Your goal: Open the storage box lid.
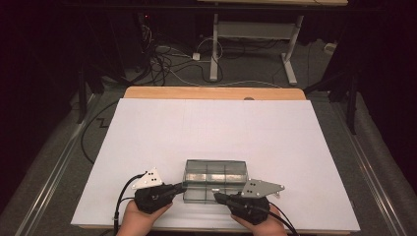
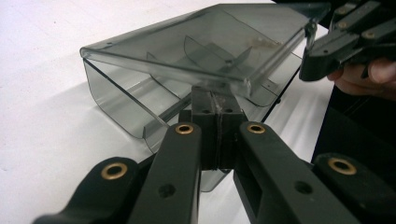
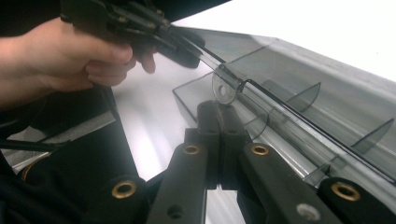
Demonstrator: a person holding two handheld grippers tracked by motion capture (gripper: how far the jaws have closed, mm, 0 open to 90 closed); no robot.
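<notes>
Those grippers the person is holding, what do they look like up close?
Each gripper, left and right, is matte black, with two jointed jaws pinned by brass-coloured rivets. A grey three-cornered plate dotted with small holes tops each one, and a black cable trails back. The hands are bare; no sleeves show.

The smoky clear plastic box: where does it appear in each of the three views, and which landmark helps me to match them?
High view: the plastic box lies at bottom centre on the white table, between the two claws.
Left gripper view: it spans the upper middle, lid raised, just beyond the shut left claw.
Right gripper view: it runs along the right side, past the shut right claw.
Shared landmark: the lid with its front edge.
</notes>
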